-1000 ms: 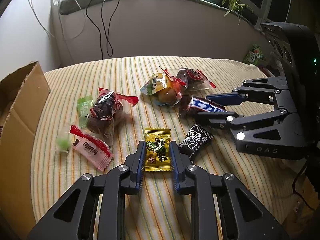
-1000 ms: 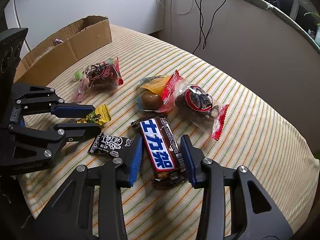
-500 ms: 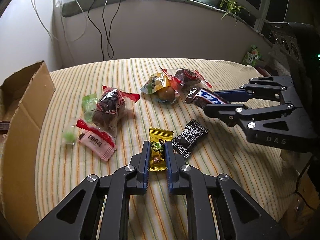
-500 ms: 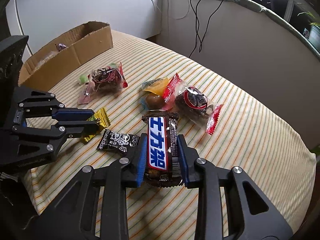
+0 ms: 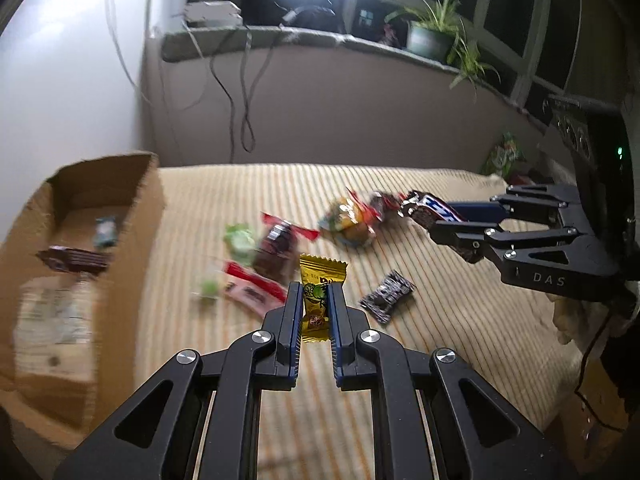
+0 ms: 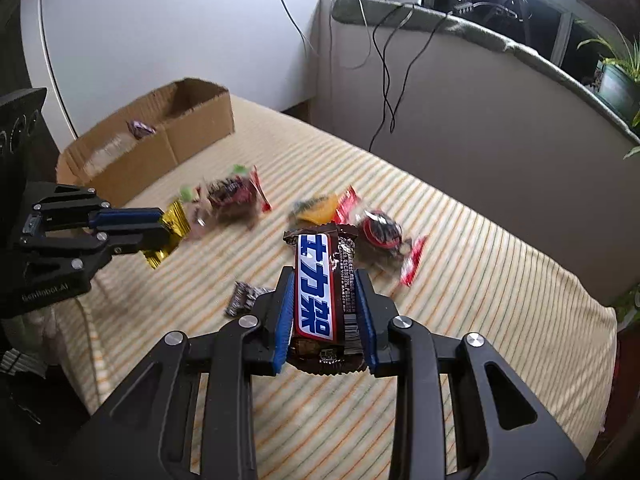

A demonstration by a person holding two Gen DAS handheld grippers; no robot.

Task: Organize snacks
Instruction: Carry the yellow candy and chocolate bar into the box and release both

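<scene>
We see the left gripper (image 5: 315, 312) with its fingers closed on a yellow candy packet (image 5: 319, 296), lifted clear of the striped table (image 5: 460, 340). The right gripper (image 6: 325, 320) has its fingers clamped on the sides of a chocolate bar (image 6: 320, 300) in a brown wrapper with a blue and red label, also raised above the table.

At nine o'clock in the left wrist view stands an open cardboard box (image 5: 148, 216). Inside it we make out a dark wrapped bar (image 5: 76, 262), a small greenish packet (image 5: 105, 231) and a pale clear bag (image 5: 52, 316); blur hides the details.

The other snacks lie loose on the table, outside the box: a red-ended dark pouch (image 5: 278, 246), a pink packet (image 5: 250, 290), green sweets (image 5: 239, 238), a small black packet (image 5: 387, 296) and an orange and yellow pouch (image 5: 348, 224) at about twelve o'clock.
</scene>
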